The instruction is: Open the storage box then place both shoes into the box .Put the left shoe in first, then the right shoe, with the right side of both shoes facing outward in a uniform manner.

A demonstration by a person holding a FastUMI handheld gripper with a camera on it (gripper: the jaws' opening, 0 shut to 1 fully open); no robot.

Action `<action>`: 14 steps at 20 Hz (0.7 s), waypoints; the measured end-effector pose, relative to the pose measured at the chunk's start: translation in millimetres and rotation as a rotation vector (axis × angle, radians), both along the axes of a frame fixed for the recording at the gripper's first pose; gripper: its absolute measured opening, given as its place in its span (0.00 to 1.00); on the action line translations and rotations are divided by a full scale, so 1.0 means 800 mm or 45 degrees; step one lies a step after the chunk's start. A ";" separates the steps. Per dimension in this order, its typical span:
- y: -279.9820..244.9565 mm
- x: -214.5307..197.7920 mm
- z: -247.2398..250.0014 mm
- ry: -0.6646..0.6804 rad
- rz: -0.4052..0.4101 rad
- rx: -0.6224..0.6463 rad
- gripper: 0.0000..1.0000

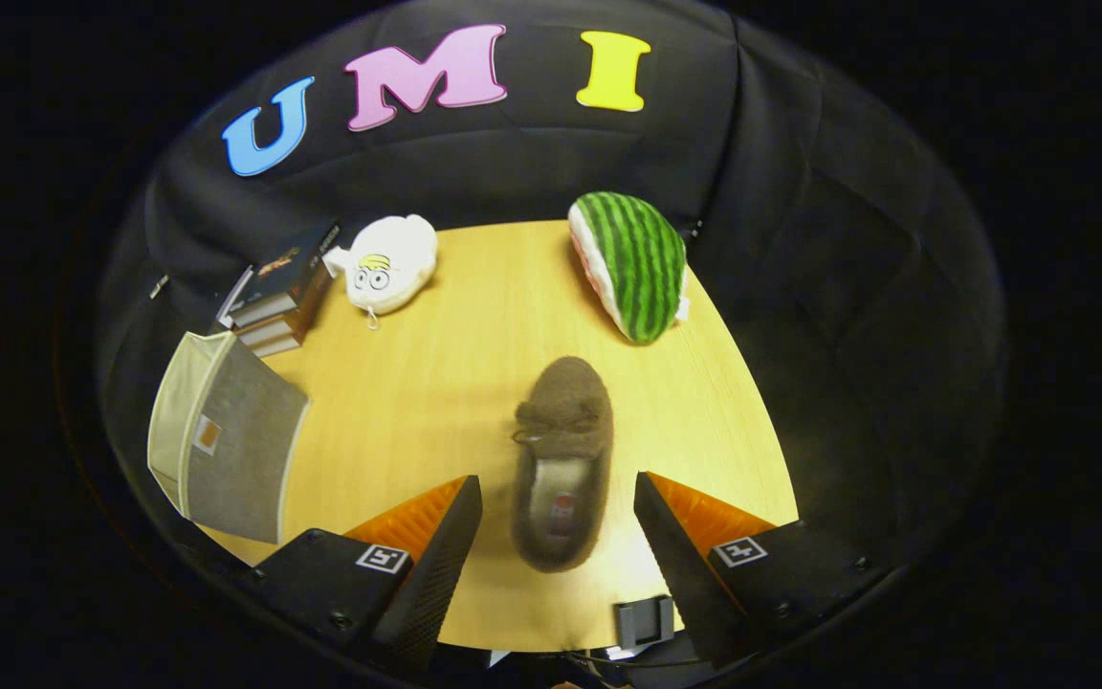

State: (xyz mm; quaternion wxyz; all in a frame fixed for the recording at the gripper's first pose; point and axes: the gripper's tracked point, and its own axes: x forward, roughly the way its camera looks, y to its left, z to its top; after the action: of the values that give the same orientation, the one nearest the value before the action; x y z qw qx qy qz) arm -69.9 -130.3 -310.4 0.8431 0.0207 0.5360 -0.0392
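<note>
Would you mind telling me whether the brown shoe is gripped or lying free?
Free. The brown shoe lies on the table between the open gripper's fingers, with clear gaps to both.

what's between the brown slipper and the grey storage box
Only bare wooden table, seen in the claw view. The open claw straddles the brown slipper; the grey storage box sits apart.

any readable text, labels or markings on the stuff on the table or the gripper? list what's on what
No text reads.
Books: cover print too small.
Shoe, lying between the open fingers: insole label blurred.
Storage box: small tag, nothing legible.
Fingers: square black-and-white markers, no words.
White plush toy: cartoon eyes, no words.
</note>
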 end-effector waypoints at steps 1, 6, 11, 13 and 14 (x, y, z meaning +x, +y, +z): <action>-0.016 0.004 -0.020 0.028 0.012 -0.009 0.99; -0.050 0.005 -0.083 0.123 0.071 -0.010 0.97; -0.063 0.018 -0.137 0.195 0.080 0.020 0.98; -0.060 0.021 -0.144 0.223 0.035 0.087 0.99; -0.061 0.025 -0.145 0.212 0.020 0.117 0.98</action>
State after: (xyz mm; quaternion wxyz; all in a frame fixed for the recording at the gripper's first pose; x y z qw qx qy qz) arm -49.8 -178.7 -426.8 0.7940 0.0518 0.6056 -0.0096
